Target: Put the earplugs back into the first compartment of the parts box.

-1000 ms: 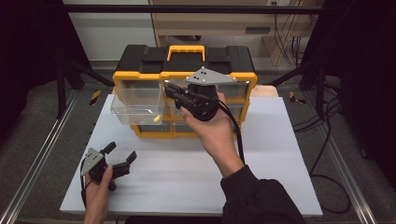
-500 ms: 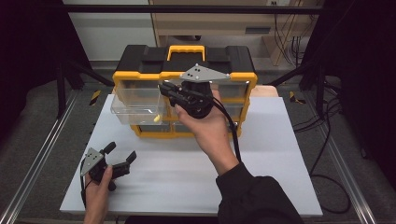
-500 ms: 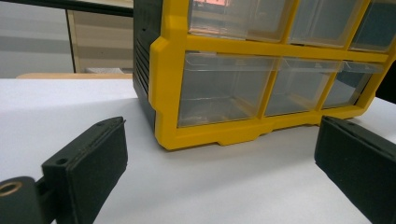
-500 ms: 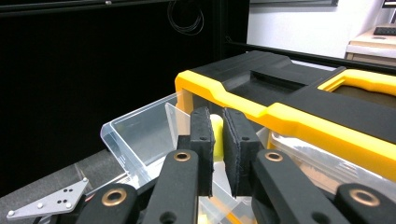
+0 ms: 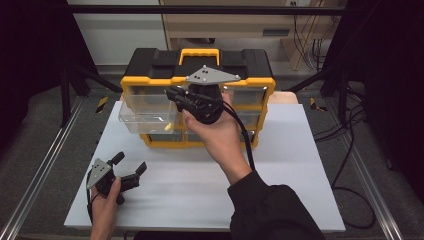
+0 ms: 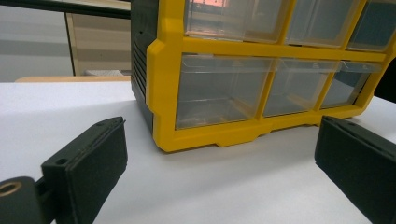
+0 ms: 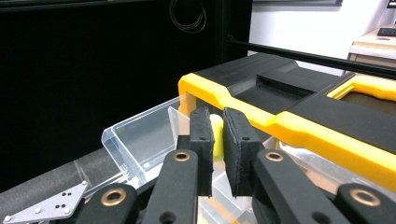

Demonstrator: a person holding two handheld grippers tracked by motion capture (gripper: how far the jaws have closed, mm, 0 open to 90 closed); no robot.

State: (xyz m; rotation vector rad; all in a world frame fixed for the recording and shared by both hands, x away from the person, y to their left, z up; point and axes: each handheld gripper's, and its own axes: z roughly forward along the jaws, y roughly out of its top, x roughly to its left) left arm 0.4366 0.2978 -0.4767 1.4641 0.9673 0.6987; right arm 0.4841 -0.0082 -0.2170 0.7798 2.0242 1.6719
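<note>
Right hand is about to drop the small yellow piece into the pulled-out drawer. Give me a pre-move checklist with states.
1. Yellow piece between the right gripper pads: ok, jaws nearly shut around it.
2. Clear drawer pulled out of the organizer: ok.
3. Gripper directly over the drawer: cannot tell; it sits near the drawer's right end.
4. Drawer has room: ok, one yellow item inside.
5. Left gripper out of the way: ok, open, low on the white board.

Drawer [image 5: 146,116] out left of organizer [image 5: 197,95]; small piece [image 5: 168,127] seemingly inside
</note>
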